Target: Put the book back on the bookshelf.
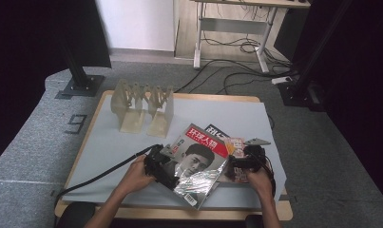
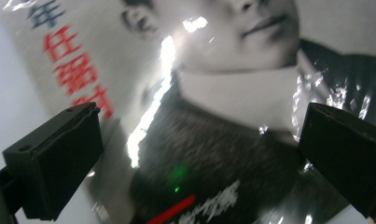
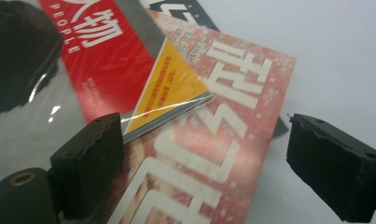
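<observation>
A glossy magazine with a portrait cover and a red title band (image 1: 198, 159) lies on top of a pile at the table's middle. Under it sit a reddish magazine (image 1: 237, 146) and a dark one (image 1: 215, 129). My left gripper (image 1: 169, 173) is at the top magazine's left edge, open, its jaws spread wide over the portrait cover (image 2: 232, 140). My right gripper (image 1: 234, 166) is at the pile's right side, also open. In the right gripper view its jaws straddle the reddish magazine (image 3: 213, 140), beside the top magazine's yellow corner (image 3: 171, 88).
A pale, several-slot magazine rack (image 1: 141, 107) stands at the back left of the grey mat (image 1: 108, 147). Black stands rise beyond the table at the left (image 1: 80, 71) and at the right (image 1: 298, 85). The table's front edge (image 1: 179, 211) is close to the hands.
</observation>
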### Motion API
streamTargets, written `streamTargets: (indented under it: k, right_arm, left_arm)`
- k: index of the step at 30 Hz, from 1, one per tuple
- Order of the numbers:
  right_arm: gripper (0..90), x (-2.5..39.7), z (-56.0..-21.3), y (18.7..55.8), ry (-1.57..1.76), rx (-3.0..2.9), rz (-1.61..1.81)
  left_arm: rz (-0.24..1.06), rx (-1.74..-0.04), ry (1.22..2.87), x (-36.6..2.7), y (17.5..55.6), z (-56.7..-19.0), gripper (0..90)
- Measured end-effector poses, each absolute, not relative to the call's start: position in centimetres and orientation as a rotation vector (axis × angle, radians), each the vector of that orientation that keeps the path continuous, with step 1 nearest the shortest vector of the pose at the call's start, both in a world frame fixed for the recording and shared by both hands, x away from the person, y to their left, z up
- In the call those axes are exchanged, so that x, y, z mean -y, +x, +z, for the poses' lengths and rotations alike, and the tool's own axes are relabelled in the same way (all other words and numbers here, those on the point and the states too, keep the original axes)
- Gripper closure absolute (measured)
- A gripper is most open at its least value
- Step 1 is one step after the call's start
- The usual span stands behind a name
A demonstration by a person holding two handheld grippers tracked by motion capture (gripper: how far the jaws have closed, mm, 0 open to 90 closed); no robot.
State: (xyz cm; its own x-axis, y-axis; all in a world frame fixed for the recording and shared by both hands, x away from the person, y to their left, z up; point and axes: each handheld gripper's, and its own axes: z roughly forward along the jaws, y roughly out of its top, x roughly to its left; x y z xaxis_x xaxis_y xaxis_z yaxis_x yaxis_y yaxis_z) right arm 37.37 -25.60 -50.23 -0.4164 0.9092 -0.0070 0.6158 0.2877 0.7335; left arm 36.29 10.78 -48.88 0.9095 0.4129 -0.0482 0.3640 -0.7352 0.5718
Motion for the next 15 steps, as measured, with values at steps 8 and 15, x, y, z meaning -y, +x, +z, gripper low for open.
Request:
streamTargets:
  k: [8,15]
  right_arm:
    - [10.2,24.8,-50.4,35.9,1.358,-2.165,0.973]
    - [8.7,24.6,-50.6,35.3,1.356,-2.169,0.989]
  left_arm:
    - [0.054,-0.595,2.439,-14.4,35.8,-49.1,0.0]
    - [0.172,-0.564,2.540,-16.9,34.6,-49.7,0.0]
